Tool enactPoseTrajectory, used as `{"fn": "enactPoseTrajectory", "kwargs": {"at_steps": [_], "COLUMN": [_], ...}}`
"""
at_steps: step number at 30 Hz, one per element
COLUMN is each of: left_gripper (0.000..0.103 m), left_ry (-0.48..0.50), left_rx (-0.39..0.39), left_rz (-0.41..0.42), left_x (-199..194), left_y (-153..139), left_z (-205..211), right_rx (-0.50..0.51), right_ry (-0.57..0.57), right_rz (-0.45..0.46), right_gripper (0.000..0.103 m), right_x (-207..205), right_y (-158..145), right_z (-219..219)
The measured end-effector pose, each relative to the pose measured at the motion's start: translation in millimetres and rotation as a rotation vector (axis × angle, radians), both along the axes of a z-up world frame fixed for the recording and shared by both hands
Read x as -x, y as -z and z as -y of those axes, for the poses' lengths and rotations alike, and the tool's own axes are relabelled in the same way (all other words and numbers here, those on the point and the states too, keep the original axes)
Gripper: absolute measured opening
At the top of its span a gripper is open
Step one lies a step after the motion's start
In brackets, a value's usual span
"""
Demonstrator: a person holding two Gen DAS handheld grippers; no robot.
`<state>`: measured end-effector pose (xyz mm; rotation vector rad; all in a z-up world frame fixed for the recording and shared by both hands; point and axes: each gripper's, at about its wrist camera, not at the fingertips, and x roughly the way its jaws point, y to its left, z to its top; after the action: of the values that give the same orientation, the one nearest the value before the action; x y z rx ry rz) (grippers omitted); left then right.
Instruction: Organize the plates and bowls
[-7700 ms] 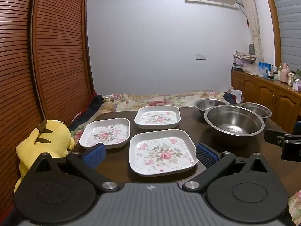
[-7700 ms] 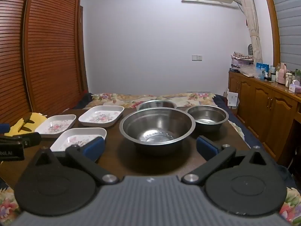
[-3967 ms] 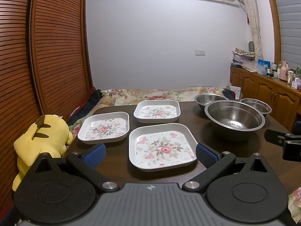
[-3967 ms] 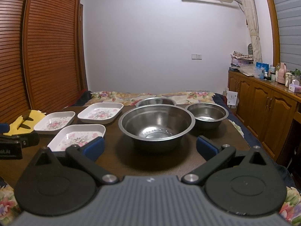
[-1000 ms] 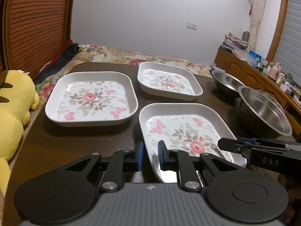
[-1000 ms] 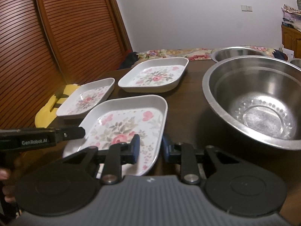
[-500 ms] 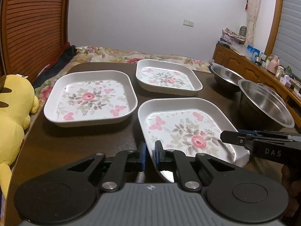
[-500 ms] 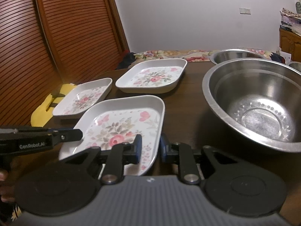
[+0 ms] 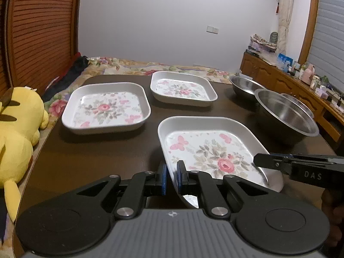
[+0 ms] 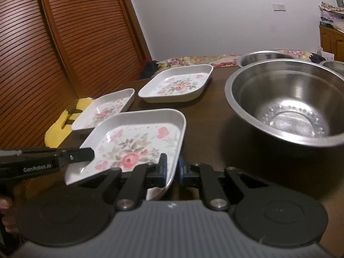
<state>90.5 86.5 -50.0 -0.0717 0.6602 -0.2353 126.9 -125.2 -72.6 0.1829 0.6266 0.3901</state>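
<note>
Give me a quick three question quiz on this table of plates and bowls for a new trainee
1. How many flowered plates are on the table?
2. True or false: both grippers are clamped on the rim of the same plate.
3. Which metal bowl stands nearest the held plate: A the large one, B a small one?

Key:
1. Three: the near plate, the left plate and the far plate.
2. True: the left gripper and the right gripper both pinch the near plate.
3. A, the large bowl.
</note>
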Motion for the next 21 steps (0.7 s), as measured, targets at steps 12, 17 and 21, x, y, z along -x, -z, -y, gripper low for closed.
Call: {"fn": "enactPoseTrajectory", "kwargs": {"at_steps": [12, 17, 21], "left_gripper": [0.011, 0.011, 0.011], "left_ry": [0.007, 0.005, 0.006], "left_rx": [-0.009, -0.019, -0.028], "left_rz": [-0.028, -0.036, -0.038], "left_x": [19.8, 19.3, 17.9], "left_y": [11.5, 15.5, 15.6], "left_z": [-4.2, -0.7, 0.1], "right_rx": [0.029, 0.030, 0.028], "right_ry": [-0.027, -0.020, -0.011], "right_rz": [-0.015, -0.013, -0.006], "right_gripper": [0.013, 0.013, 0.013], "right_x": [41.2, 39.7, 42.0], "right_y": [4.0, 4.8, 5.8], "right_z": [-8.2, -9.3, -8.7]}}
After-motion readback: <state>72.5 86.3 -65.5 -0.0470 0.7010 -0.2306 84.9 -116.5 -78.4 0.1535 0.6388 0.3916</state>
